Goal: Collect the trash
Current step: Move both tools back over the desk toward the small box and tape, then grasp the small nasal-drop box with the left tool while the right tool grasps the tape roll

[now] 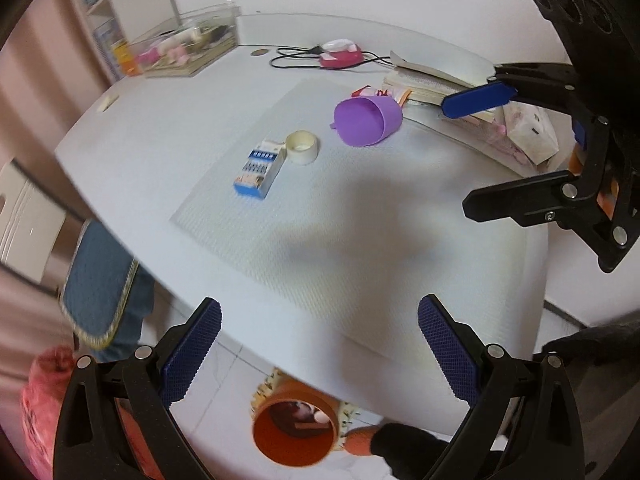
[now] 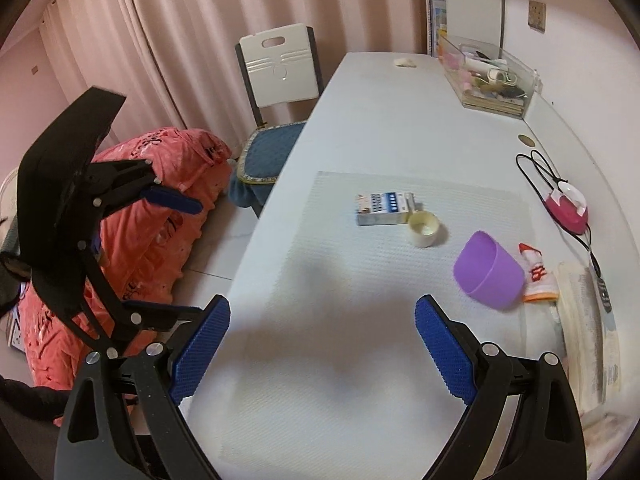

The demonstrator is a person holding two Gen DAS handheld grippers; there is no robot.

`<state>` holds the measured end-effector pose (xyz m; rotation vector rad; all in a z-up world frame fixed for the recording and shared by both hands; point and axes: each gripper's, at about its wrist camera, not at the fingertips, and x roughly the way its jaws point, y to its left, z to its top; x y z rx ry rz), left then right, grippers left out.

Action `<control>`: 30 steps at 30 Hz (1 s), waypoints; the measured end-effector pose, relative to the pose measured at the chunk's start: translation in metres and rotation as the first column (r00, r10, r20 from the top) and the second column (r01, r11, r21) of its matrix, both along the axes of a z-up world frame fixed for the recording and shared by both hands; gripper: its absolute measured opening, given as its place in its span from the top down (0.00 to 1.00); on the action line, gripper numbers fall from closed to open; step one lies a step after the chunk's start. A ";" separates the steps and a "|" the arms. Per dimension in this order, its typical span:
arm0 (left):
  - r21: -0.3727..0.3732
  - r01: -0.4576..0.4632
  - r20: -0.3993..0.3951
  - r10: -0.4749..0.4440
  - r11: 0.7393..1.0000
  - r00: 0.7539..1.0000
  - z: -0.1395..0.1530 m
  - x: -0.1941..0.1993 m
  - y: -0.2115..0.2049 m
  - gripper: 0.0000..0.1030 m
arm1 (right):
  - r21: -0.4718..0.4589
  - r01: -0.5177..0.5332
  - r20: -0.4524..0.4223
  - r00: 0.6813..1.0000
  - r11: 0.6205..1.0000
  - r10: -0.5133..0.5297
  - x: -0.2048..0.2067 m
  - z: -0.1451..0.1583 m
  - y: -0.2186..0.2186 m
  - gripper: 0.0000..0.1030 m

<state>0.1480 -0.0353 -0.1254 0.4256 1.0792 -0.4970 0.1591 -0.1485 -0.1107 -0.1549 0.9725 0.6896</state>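
**On the mat, trash within open reach**

On the white mat (image 2: 360, 320) we see a small box (image 2: 384, 209) touching a tape roll (image 2: 423, 229), with a tipped purple cup (image 2: 489, 276) and a wrapper (image 2: 538, 274) nearby. Both our left gripper (image 1: 320, 356) and right gripper (image 2: 322, 354) hang wide, holding nothing. Below the table (image 1: 160, 140) edge stands an orange bin (image 1: 294, 436). Nothing blocks the trash.

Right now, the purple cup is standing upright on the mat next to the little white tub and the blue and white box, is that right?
Not quite. The purple cup is lying on its side with its mouth open sideways, not standing upright. The right wrist view shows this clearly. The rest holds: it is on the mat, near the little white tub and the blue and white box.
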 end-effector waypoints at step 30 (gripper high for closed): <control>-0.060 0.128 -0.037 -0.130 0.990 0.991 -0.083 0.166 -0.007 0.16 | 0.001 0.066 -0.040 0.997 0.998 -0.066 0.149 -0.101 0.003 0.28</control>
